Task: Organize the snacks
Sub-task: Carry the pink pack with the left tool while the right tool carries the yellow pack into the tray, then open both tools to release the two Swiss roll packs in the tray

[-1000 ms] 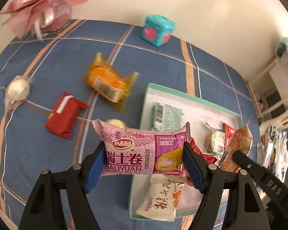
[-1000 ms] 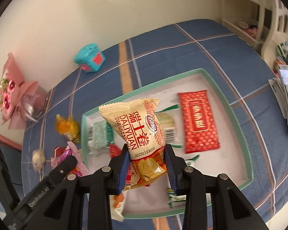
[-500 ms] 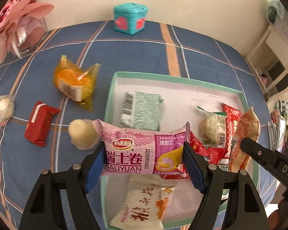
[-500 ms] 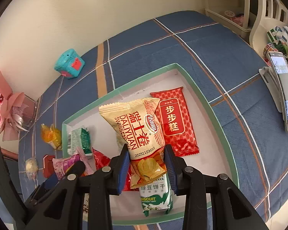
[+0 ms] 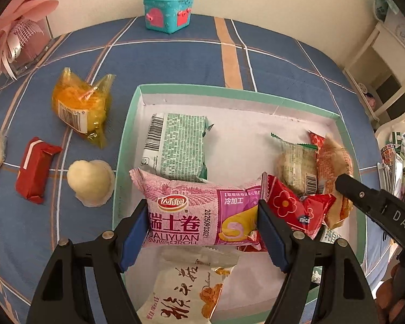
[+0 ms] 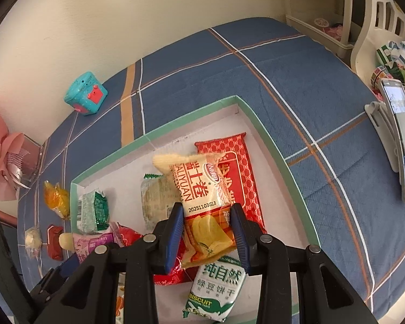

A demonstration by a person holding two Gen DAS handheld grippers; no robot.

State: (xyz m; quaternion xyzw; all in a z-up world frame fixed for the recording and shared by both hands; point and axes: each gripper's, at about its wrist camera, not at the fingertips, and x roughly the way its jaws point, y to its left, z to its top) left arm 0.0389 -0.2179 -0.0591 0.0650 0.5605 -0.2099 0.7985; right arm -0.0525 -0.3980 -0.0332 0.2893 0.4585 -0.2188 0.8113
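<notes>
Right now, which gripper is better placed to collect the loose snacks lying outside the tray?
Left. The left gripper is nearest the orange packet and red packet, once it drops its pink roll.

Teal toy box point(image 5: 168, 10), pink bouquet point(image 6: 2, 151), propped phone point(image 6: 399, 137).

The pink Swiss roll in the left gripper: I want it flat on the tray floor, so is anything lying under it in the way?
Yes. The pink Swiss roll, held by the left gripper, hangs over the tray; a white packet and a red flower wrapper lie there. Bare floor shows farther in.
</notes>
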